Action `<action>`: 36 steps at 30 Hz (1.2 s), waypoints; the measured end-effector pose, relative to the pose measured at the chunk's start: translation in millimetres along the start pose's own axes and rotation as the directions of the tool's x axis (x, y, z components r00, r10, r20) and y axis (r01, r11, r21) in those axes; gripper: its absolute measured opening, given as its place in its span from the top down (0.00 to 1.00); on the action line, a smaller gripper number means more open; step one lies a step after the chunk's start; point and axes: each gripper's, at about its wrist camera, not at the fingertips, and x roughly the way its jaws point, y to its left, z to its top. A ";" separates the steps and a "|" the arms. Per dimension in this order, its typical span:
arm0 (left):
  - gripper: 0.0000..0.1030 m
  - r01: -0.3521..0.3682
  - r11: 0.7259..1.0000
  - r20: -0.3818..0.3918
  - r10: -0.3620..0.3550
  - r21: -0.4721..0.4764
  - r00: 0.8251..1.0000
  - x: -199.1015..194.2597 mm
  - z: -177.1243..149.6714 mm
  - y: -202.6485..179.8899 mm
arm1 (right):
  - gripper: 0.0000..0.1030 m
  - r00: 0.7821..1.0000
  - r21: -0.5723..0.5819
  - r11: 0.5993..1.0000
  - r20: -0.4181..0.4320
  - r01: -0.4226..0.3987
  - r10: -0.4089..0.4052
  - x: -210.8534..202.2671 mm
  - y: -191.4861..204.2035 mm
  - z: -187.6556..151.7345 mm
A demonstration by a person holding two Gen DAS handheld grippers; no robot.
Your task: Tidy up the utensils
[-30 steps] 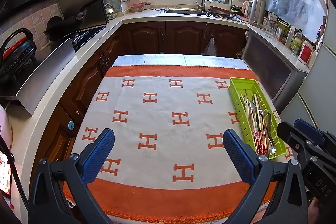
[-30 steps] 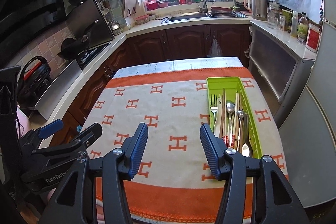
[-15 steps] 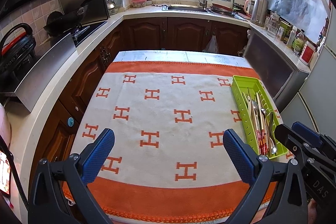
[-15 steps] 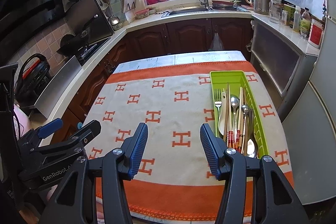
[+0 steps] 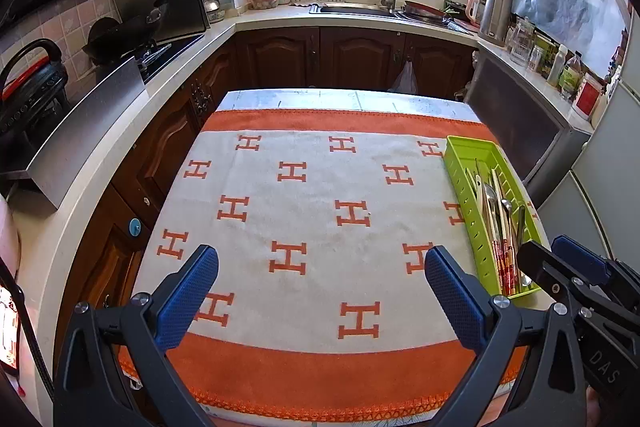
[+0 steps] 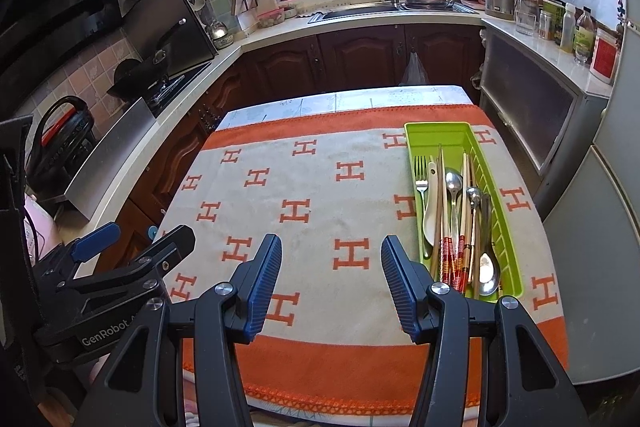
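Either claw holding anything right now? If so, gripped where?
Nothing held. Left claw and right claw are both open and empty; the utensils lie in the green tray.

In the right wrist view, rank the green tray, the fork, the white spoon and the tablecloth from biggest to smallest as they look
1. Tablecloth
2. Green tray
3. White spoon
4. Fork; partly hidden behind the spoon, so these two are close.

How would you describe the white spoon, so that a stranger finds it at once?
Look at the green tray on the right side of the orange-and-white cloth. The white spoon lies near its left wall, beside the fork. It alone is white; the other spoons are metal.
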 end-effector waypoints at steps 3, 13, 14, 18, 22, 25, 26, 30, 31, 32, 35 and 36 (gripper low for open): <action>0.01 0.000 1.000 -0.003 0.000 -0.003 1.000 0.6 -1.0 0.6 | 0.48 1.000 0.000 1.000 -0.004 0.000 0.000 2.4 0.6 -0.8; 0.01 0.003 1.000 -0.022 -0.003 -0.005 1.000 7.0 -2.8 3.3 | 0.48 1.000 0.006 1.000 -0.020 0.003 -0.003 12.3 2.2 -5.1; 0.01 0.003 1.000 -0.024 -0.003 -0.006 1.000 7.8 -3.1 3.6 | 0.48 1.000 0.007 1.000 -0.021 0.003 -0.003 13.1 2.0 -5.1; 0.01 0.005 1.000 -0.029 -0.005 -0.006 1.000 9.4 -3.0 4.6 | 0.48 1.000 0.012 1.000 -0.026 0.004 -0.004 16.4 2.2 -5.8; 0.01 0.008 1.000 -0.032 -0.008 -0.007 0.999 11.0 -3.7 4.5 | 0.48 1.000 0.015 1.000 -0.031 0.008 -0.007 18.7 2.0 -6.2; 0.01 0.011 1.000 -0.036 -0.012 -0.006 0.999 13.2 -4.6 5.1 | 0.48 0.999 0.015 1.000 -0.035 0.009 -0.009 20.7 2.1 -6.0; 0.01 0.013 1.000 -0.037 -0.013 -0.006 0.999 14.1 -4.6 5.3 | 0.48 0.999 0.015 1.000 -0.036 0.010 -0.009 20.9 2.7 -5.3; 0.01 0.018 1.000 -0.041 -0.018 -0.007 0.999 16.4 -4.6 6.8 | 0.48 0.999 0.015 1.000 -0.041 0.013 -0.012 23.7 3.1 -5.5; 0.01 0.019 1.000 -0.042 -0.019 -0.007 0.999 17.1 -4.7 6.9 | 0.48 0.999 0.014 1.000 -0.043 0.015 -0.015 24.9 3.5 -5.7; 0.01 0.019 1.000 -0.043 -0.020 -0.006 0.999 17.6 -4.7 7.0 | 0.48 0.999 0.015 1.000 -0.046 0.016 -0.015 26.0 3.9 -5.6; 0.01 0.023 1.000 -0.044 -0.023 -0.008 0.999 18.5 -4.7 8.0 | 0.48 0.999 0.014 1.000 -0.051 0.020 -0.019 28.7 5.6 -5.2; 0.01 0.024 1.000 -0.045 -0.024 -0.008 0.999 19.1 -4.7 8.3 | 0.48 0.998 0.014 1.000 -0.051 0.021 -0.020 29.3 5.7 -5.2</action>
